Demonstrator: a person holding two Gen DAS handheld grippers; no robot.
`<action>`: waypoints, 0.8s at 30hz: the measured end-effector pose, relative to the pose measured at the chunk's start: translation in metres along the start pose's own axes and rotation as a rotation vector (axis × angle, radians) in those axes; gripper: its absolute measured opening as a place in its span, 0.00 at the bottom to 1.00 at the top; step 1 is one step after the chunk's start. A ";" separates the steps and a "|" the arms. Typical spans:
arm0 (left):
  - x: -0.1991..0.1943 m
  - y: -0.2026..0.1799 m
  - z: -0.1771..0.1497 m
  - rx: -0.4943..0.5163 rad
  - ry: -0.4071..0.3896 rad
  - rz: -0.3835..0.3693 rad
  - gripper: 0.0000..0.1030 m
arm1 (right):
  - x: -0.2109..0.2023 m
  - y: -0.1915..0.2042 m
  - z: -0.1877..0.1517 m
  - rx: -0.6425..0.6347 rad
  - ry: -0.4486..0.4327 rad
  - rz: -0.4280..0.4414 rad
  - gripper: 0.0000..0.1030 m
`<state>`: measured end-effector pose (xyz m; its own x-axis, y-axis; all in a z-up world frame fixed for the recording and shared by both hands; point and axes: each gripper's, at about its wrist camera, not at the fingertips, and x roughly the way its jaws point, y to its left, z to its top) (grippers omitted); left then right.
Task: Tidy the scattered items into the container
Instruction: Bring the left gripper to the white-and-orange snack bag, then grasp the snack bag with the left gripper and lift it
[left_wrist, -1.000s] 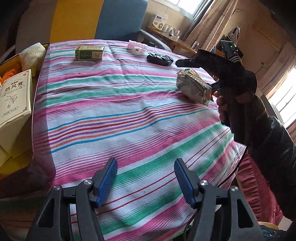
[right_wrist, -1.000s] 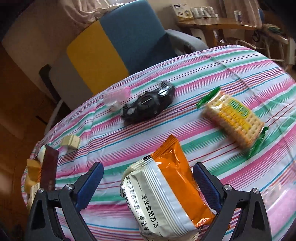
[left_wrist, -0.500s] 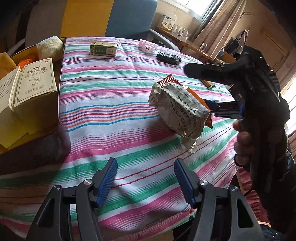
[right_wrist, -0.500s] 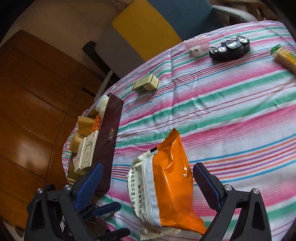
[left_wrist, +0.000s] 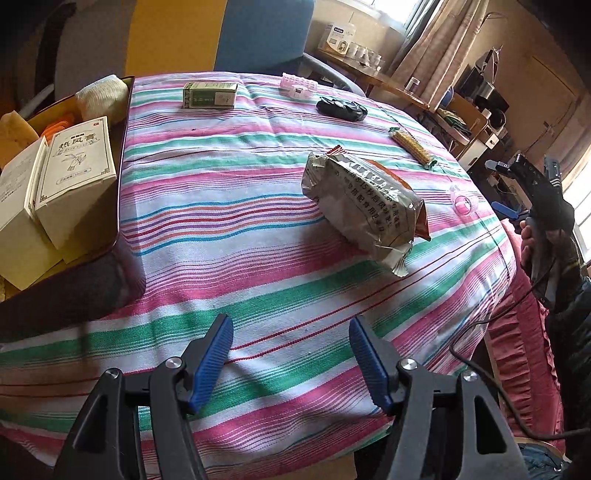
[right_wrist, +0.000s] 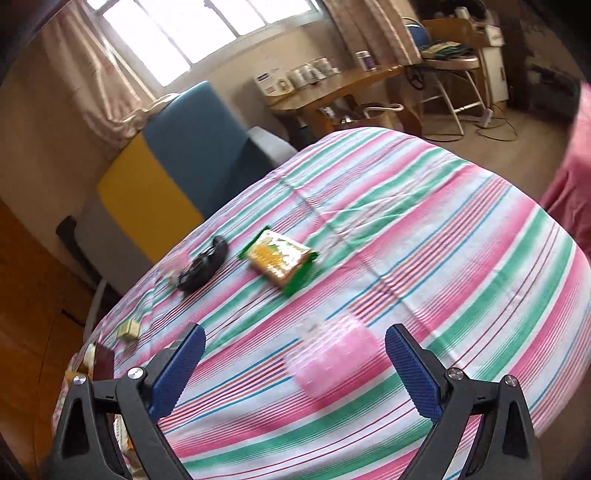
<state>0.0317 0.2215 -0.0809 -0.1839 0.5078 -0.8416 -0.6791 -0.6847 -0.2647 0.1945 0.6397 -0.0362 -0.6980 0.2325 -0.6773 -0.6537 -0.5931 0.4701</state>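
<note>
Snack packet (left_wrist: 364, 206): lies mid-table, short of your container (left_wrist: 120, 155).
Left gripper (left_wrist: 291, 360): your fingers spread, empty, nearest for pickup.
Right gripper (right_wrist: 293, 365): your fingers spread, framing the pink bag (right_wrist: 332, 360).

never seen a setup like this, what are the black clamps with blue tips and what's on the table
They are hand-held grippers, one in each of a person's hands, each with a camera looking along its fingers. The left view shows the open, empty left gripper and, far right, a hand holding the other one. The right gripper is also open and empty.

On the striped tablecloth lie a silver-and-orange snack bag, a cracker packet, a black remote, a green box, a pink pill organiser and a pink-lidded container. The dark box already holds white cartons.
</note>
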 end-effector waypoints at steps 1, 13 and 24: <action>0.000 -0.001 0.000 0.002 0.001 0.005 0.65 | 0.005 -0.008 0.004 0.024 0.010 -0.002 0.96; 0.001 -0.004 -0.001 0.019 0.007 0.025 0.65 | 0.052 0.023 -0.030 0.008 0.203 0.197 0.97; -0.004 0.000 -0.003 -0.008 -0.007 -0.005 0.65 | 0.042 0.099 -0.104 -0.121 0.370 0.413 0.98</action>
<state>0.0346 0.2178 -0.0792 -0.1857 0.5152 -0.8367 -0.6741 -0.6864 -0.2730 0.1308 0.5109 -0.0773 -0.7256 -0.3101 -0.6142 -0.2949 -0.6664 0.6848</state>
